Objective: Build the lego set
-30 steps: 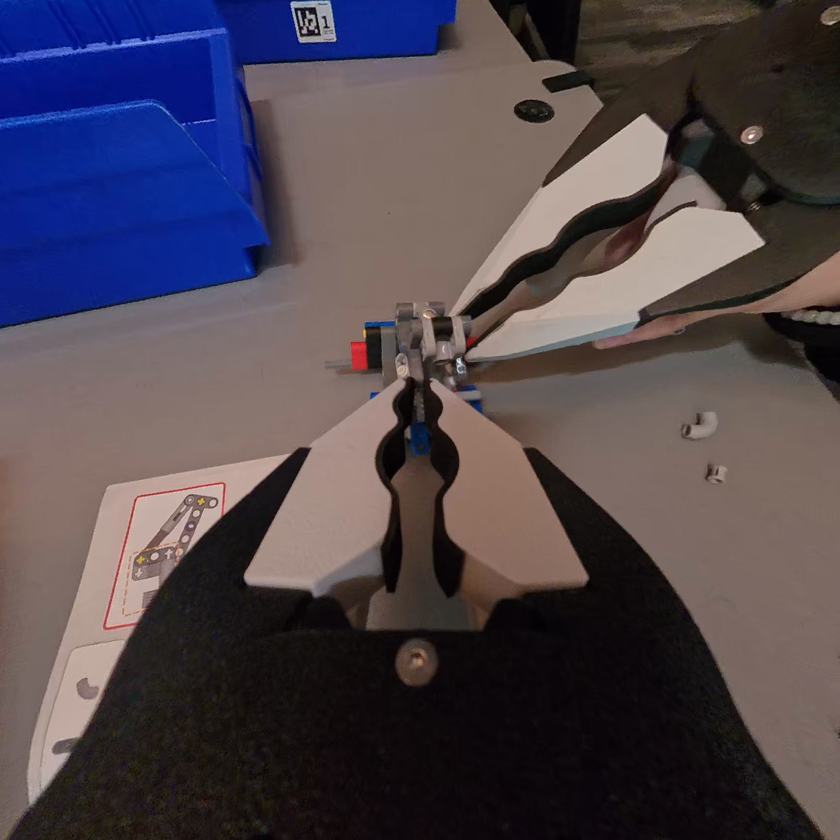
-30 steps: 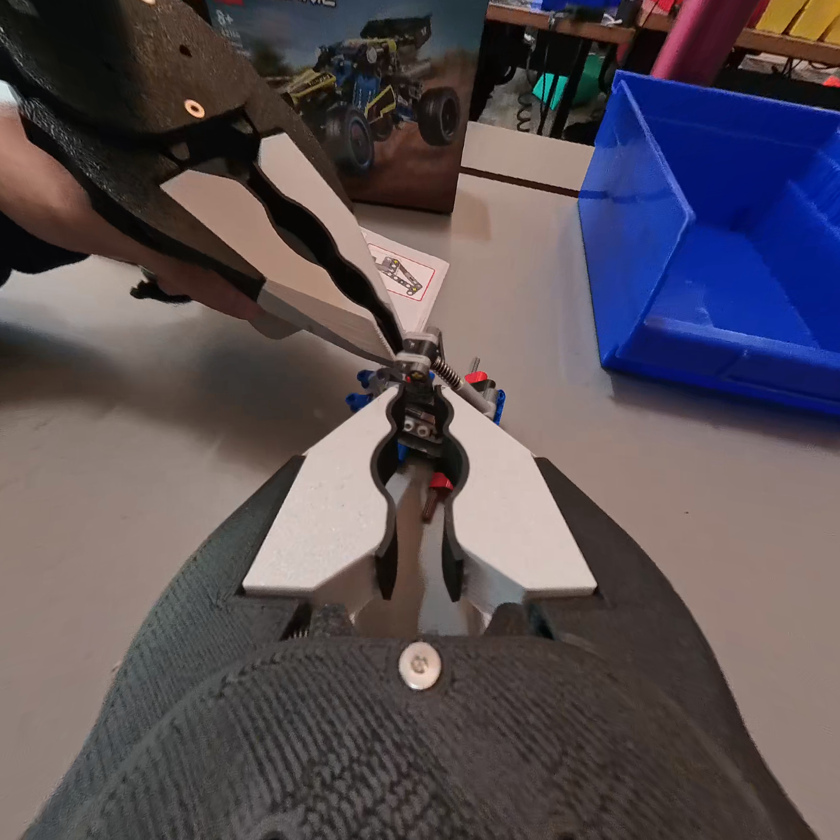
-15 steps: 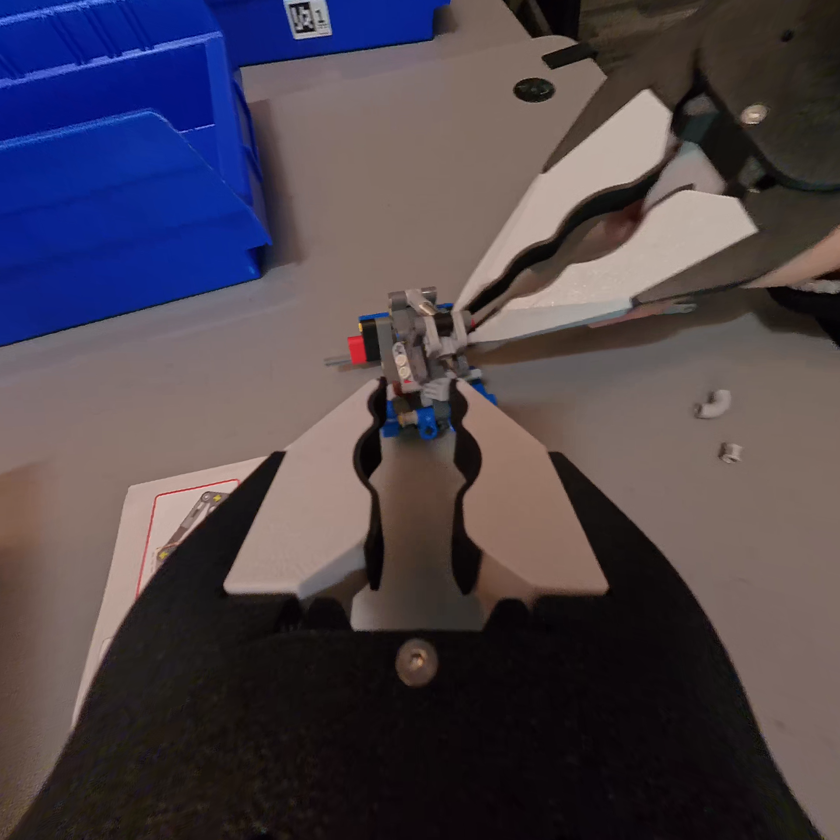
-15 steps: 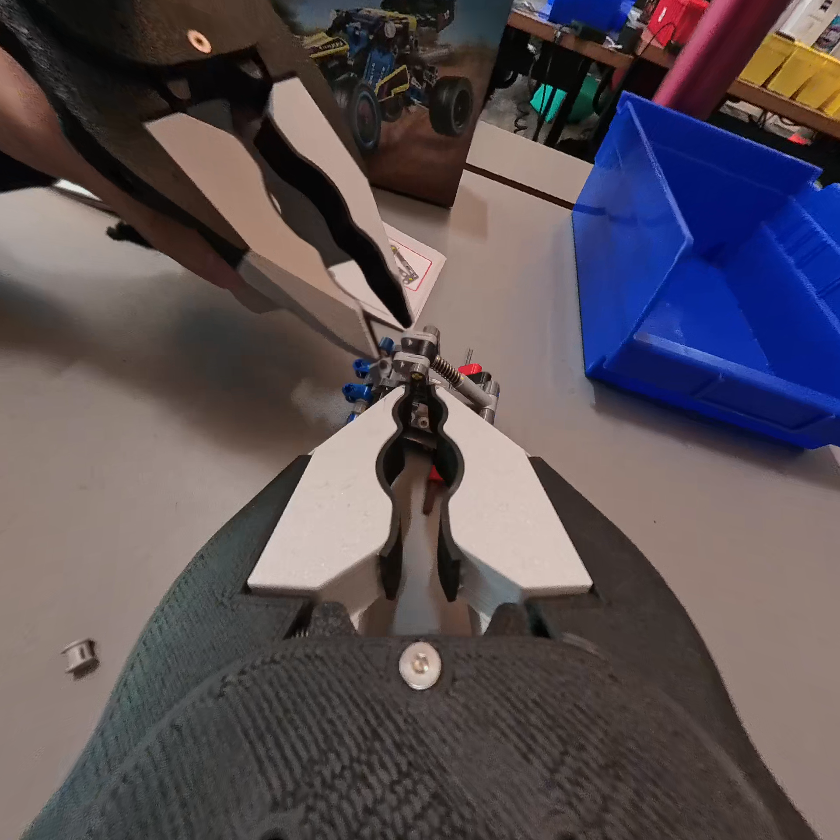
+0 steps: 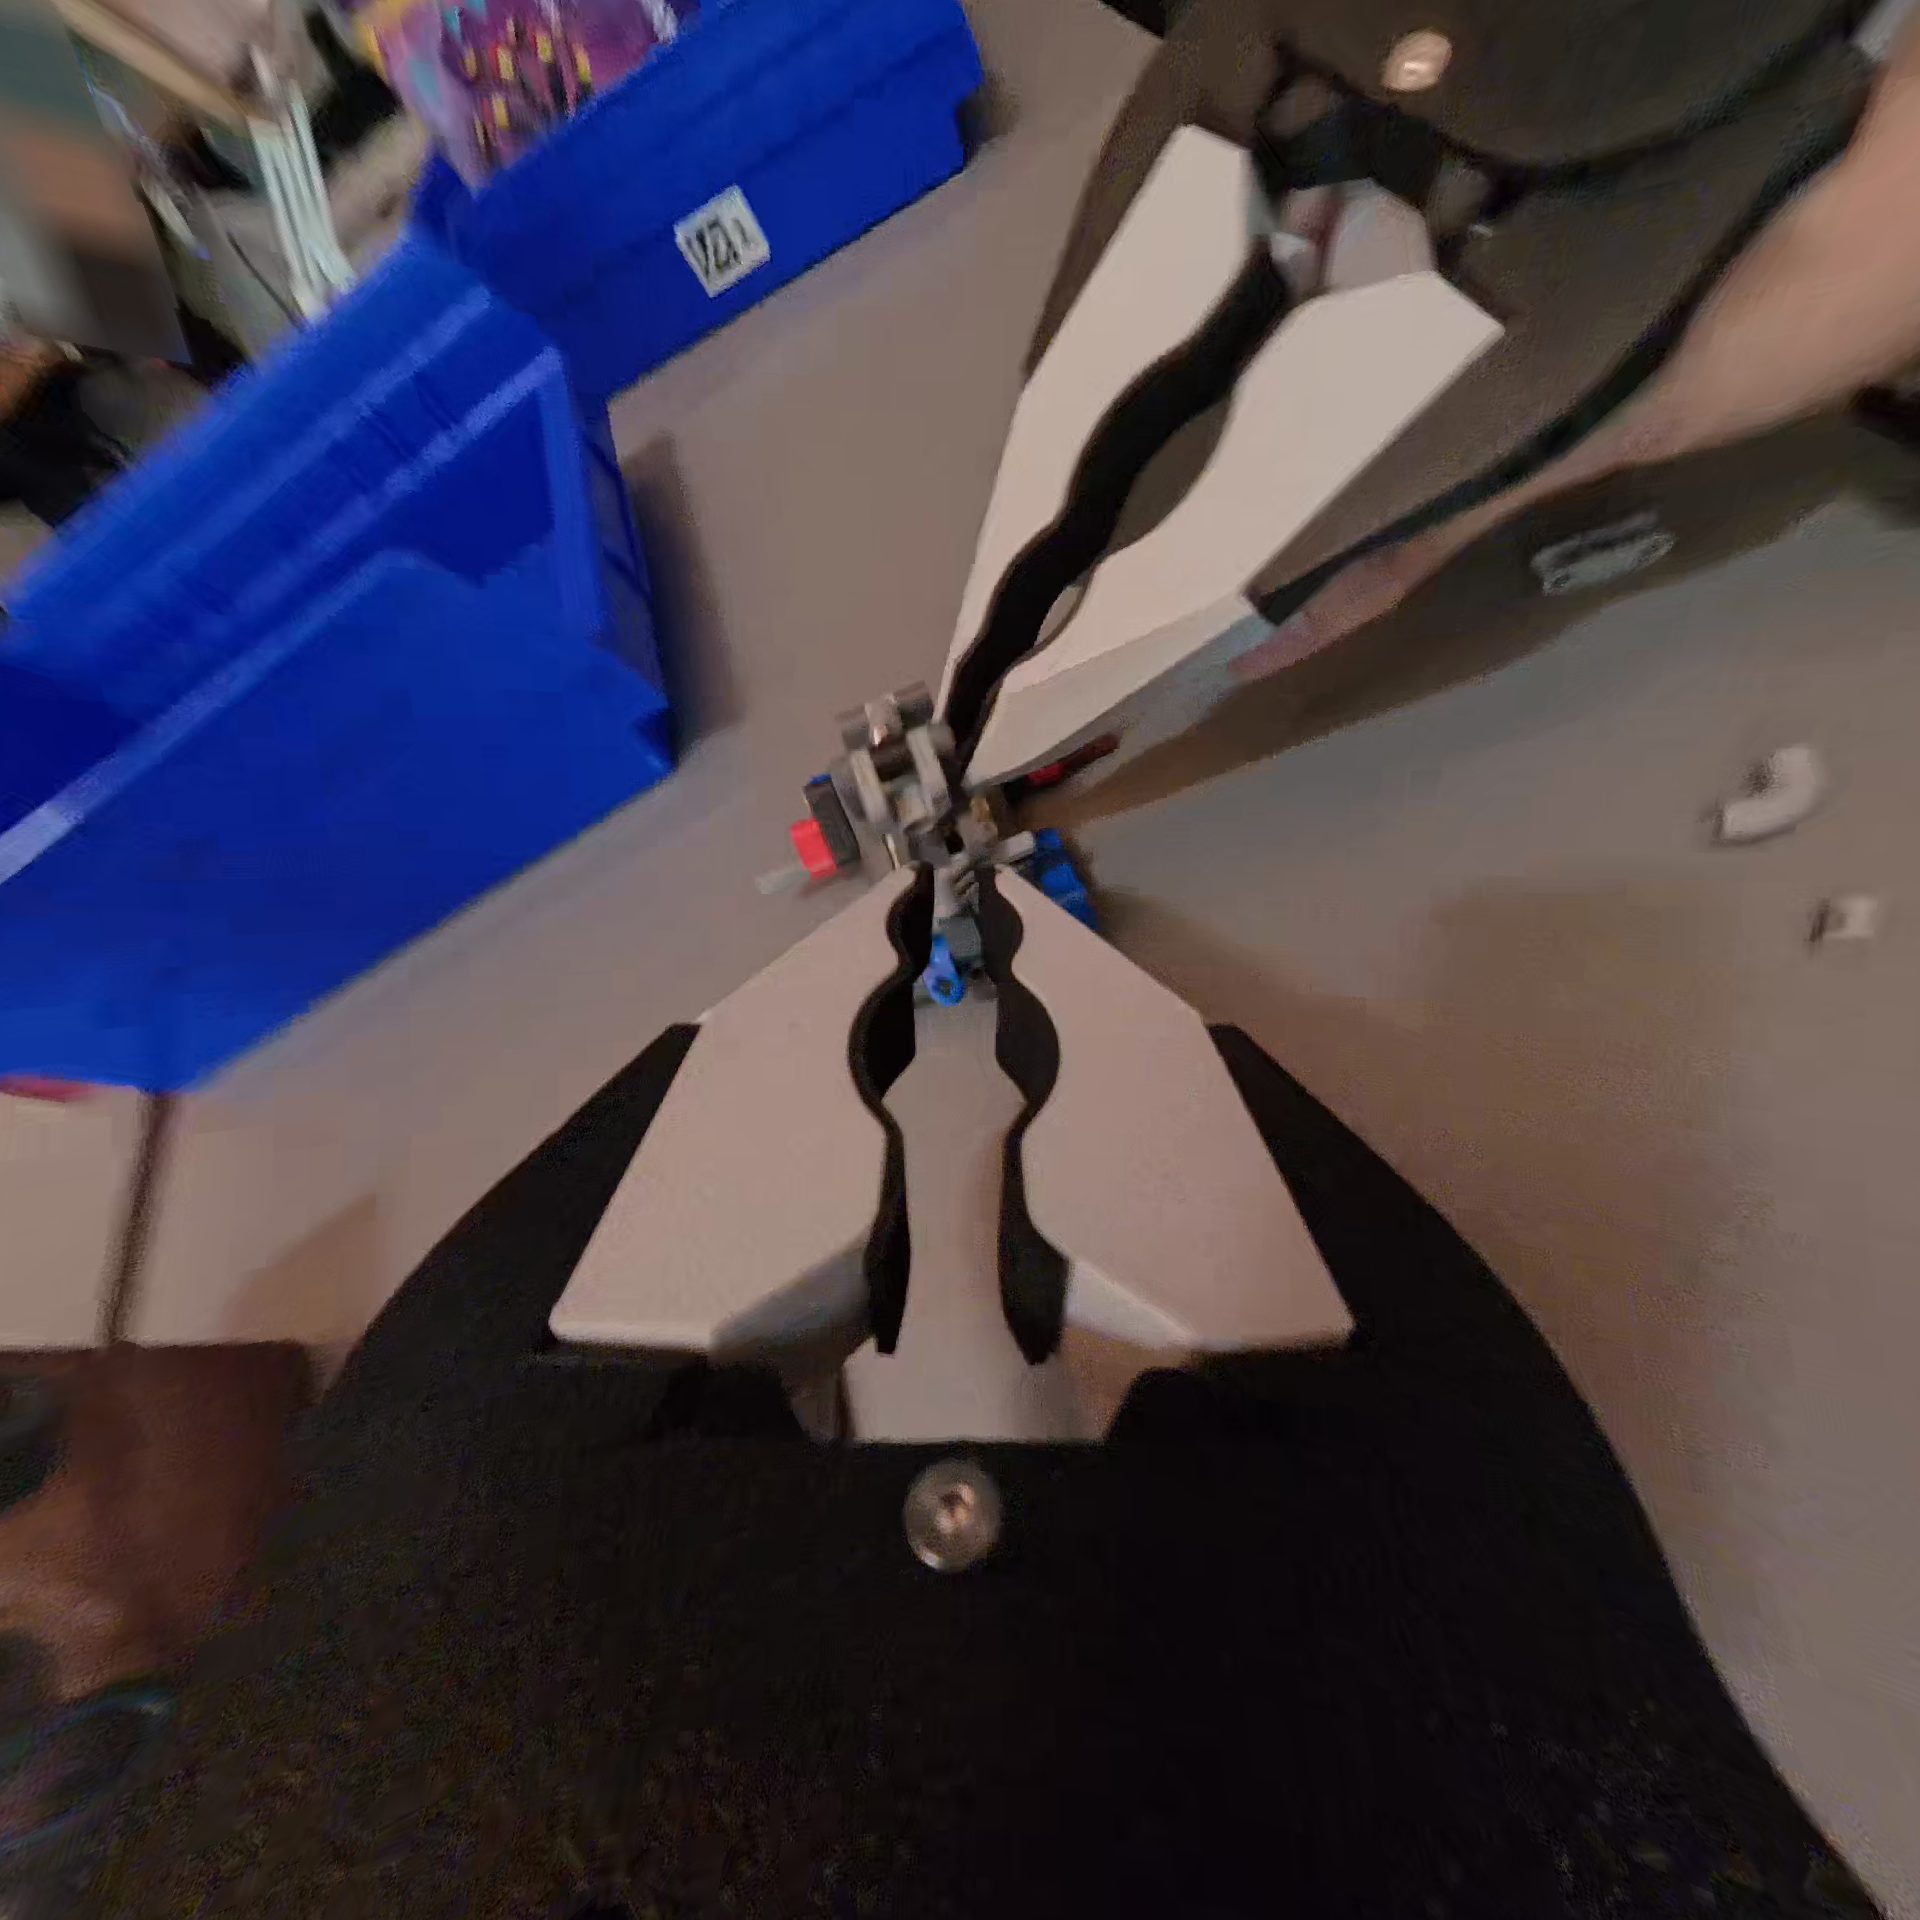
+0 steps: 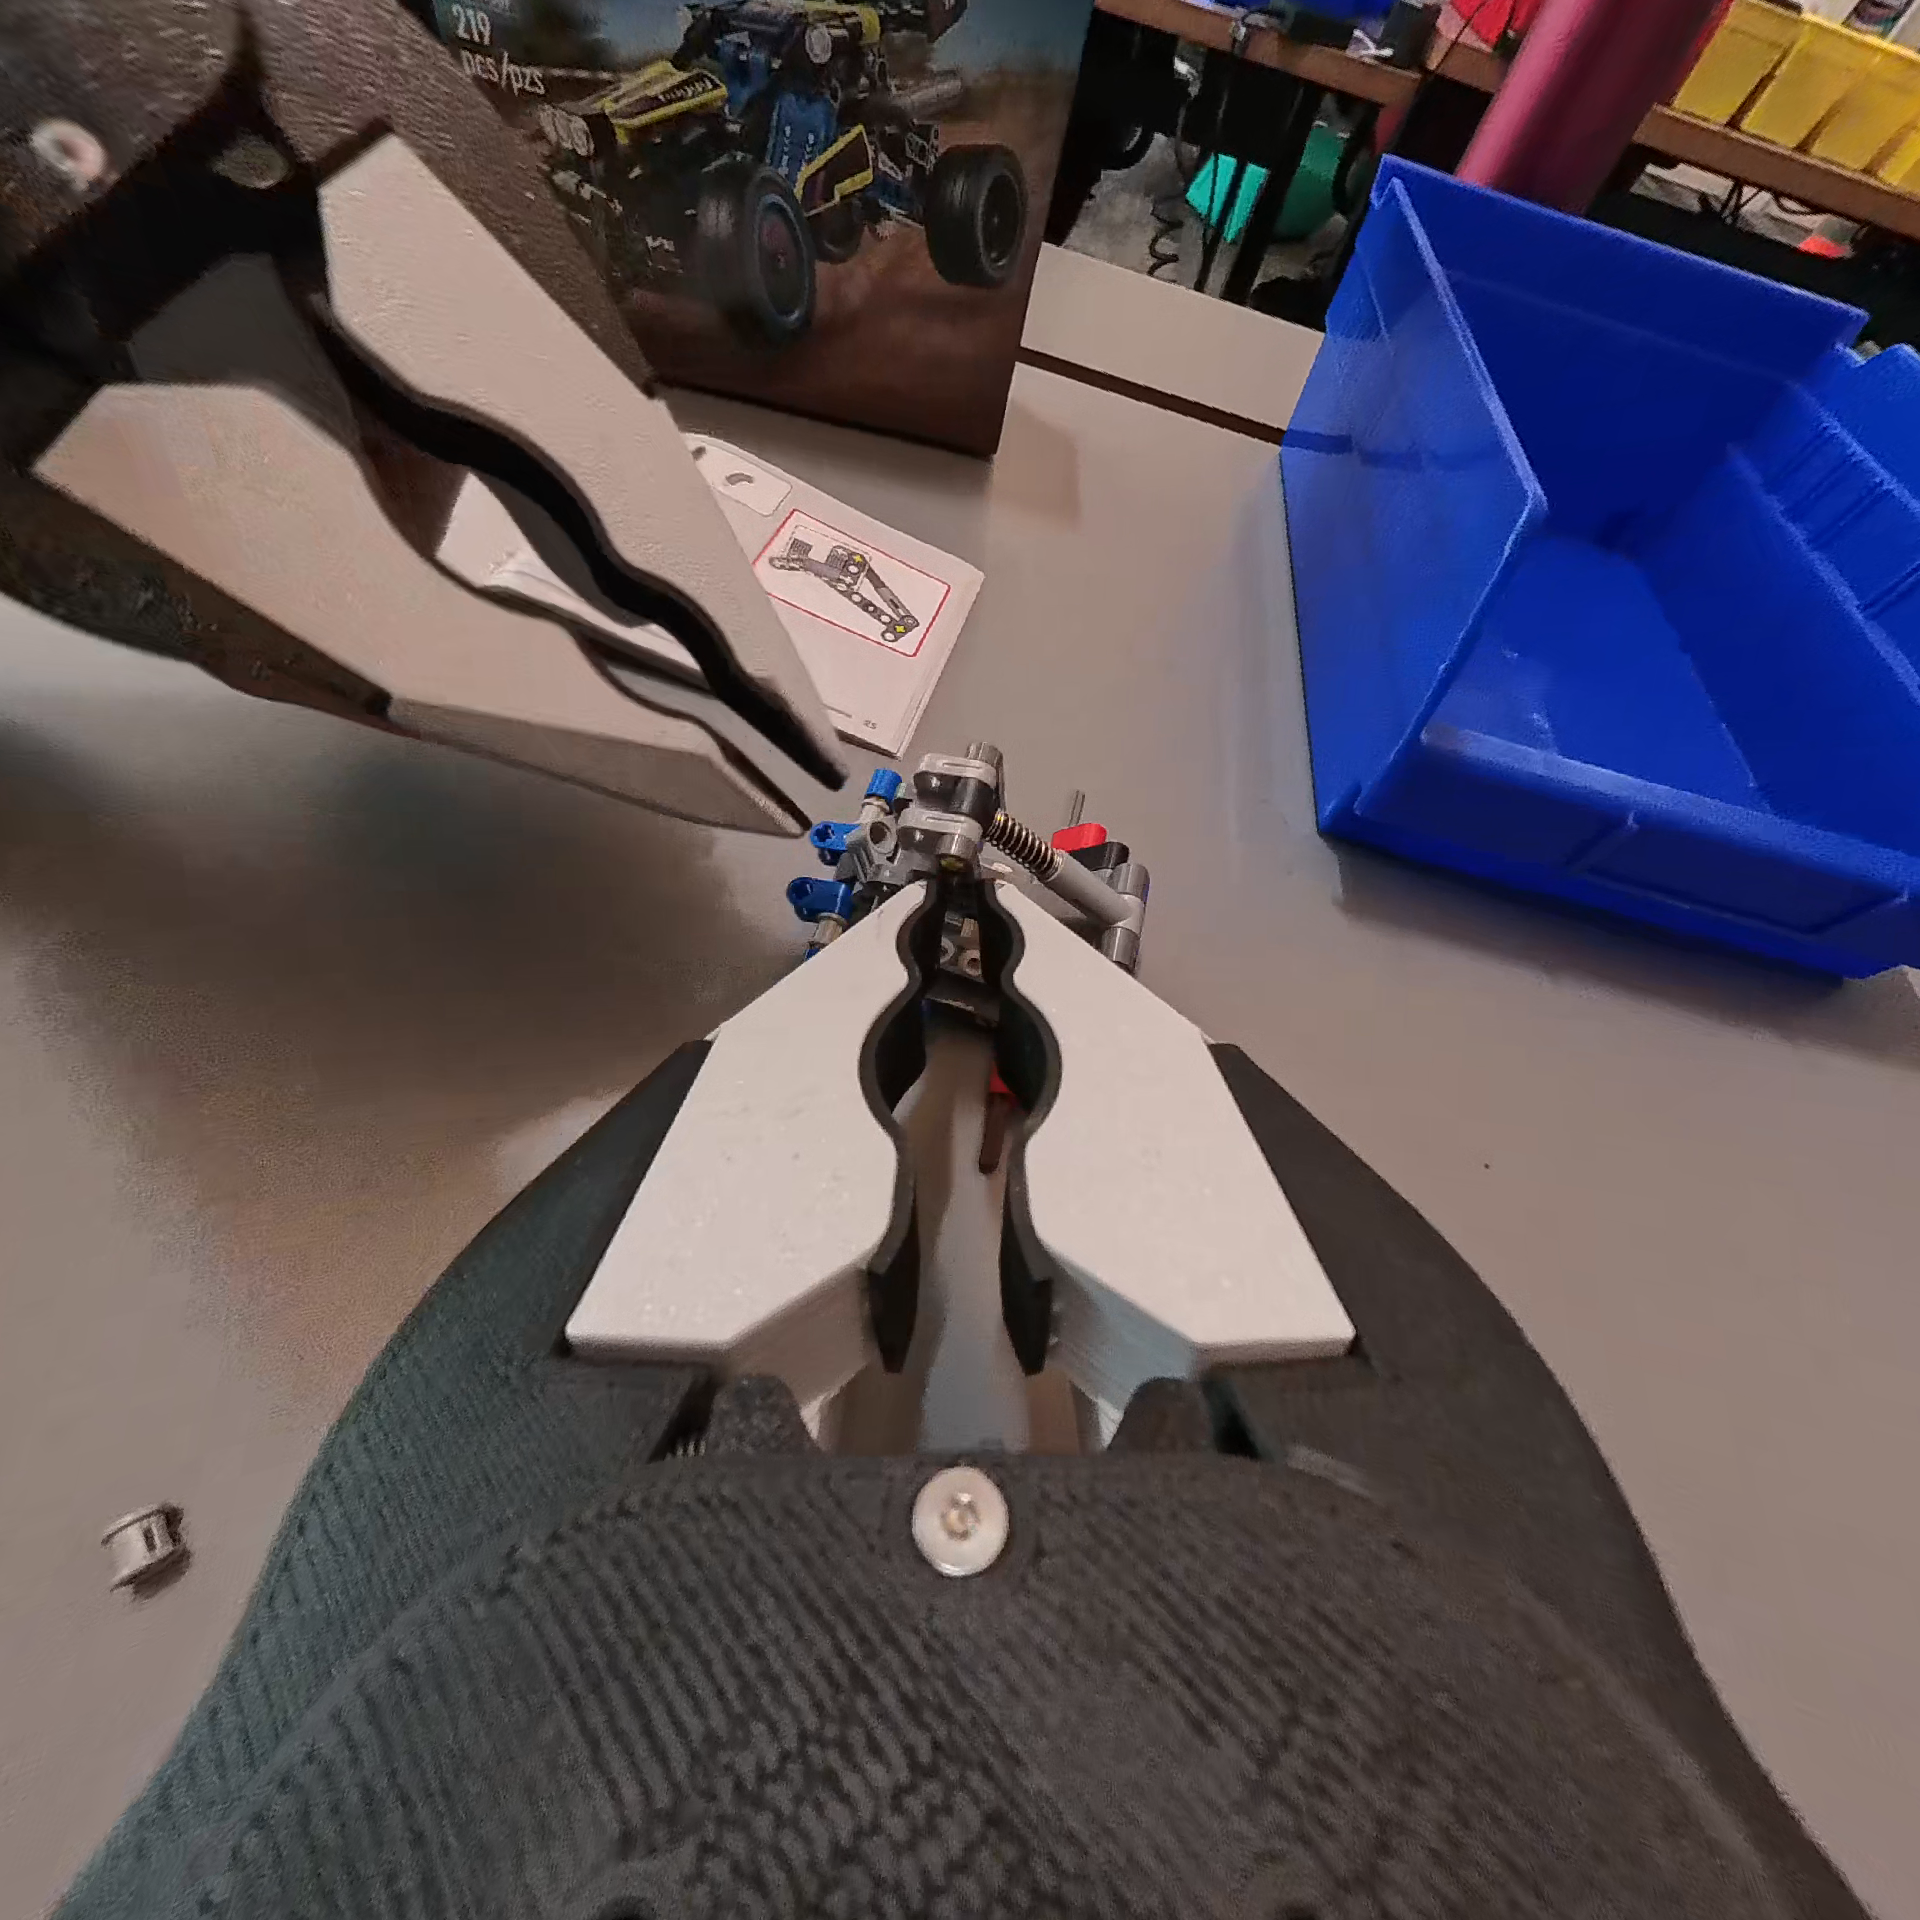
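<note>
Knobbly plastic brick assembly (image 6: 961, 842); coiled spring (image 6: 1023, 840).

Toy assembly (image 6: 961, 831): grey beams, blue pins at 9 o'clock, a red piece at 3 o'clock, a dark coiled spring.
Bins (image 6: 1600, 582): solid bright blue.
Table (image 6: 1351, 1143): plain grey.
Gripper fingers (image 6: 769, 1132): white, black wavy pads, dark woven body.
Booklet (image 6: 862, 613): white, with a red-framed diagram.
Box (image 6: 821, 208): printed with a blue, yellow and black buggy.
Far bins (image 6: 1808, 94): yellow.
</note>
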### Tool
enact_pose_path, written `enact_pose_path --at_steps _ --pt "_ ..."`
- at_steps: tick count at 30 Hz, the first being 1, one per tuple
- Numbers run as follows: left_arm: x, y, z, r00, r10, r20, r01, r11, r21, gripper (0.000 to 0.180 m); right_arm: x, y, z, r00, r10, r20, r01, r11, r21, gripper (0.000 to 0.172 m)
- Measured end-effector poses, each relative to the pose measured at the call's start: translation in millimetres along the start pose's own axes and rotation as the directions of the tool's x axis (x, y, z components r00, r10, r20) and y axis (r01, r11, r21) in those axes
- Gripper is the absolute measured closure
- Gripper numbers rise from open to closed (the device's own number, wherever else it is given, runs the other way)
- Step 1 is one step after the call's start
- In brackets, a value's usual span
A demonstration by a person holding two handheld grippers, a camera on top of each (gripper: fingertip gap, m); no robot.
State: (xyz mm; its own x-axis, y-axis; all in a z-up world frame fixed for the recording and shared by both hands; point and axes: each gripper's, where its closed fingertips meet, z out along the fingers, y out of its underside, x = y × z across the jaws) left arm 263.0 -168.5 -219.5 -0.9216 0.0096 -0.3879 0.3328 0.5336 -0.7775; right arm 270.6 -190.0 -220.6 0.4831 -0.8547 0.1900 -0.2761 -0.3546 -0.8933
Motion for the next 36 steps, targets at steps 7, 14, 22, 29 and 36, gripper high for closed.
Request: enact_pose_path --at_steps 7,14,22,29,36 --pt "4 9 13 0.936 0.337 0.101 -0.331 0.941 -0.071 0.175 -1 3 3 1.000 0.015 0.018 -0.014 1.000 -0.023 0.169" --pt "5 28 21 0.857 0.502 0.112 -0.480 0.859 -0.176 0.169 -1 6 5 0.999 0.016 0.047 -0.014 0.999 -0.044 0.172" --pt "-10 19 13 1.000 -0.014 -0.005 0.014 0.999 -0.052 0.170 5 -2 0 0.993 0.118 0.007 -0.118 0.993 0.011 0.167" --pt "-24 19 20 0.946 -0.311 -0.095 0.306 0.950 -0.066 0.167 6 6 8 0.985 0.169 -0.022 -0.170 0.984 -0.060 0.154" --pt "-36 14 24 0.856 -0.480 -0.194 0.470 0.877 -0.097 0.155 1 2 9 0.965 0.260 0.022 -0.259 0.965 -0.051 0.158"
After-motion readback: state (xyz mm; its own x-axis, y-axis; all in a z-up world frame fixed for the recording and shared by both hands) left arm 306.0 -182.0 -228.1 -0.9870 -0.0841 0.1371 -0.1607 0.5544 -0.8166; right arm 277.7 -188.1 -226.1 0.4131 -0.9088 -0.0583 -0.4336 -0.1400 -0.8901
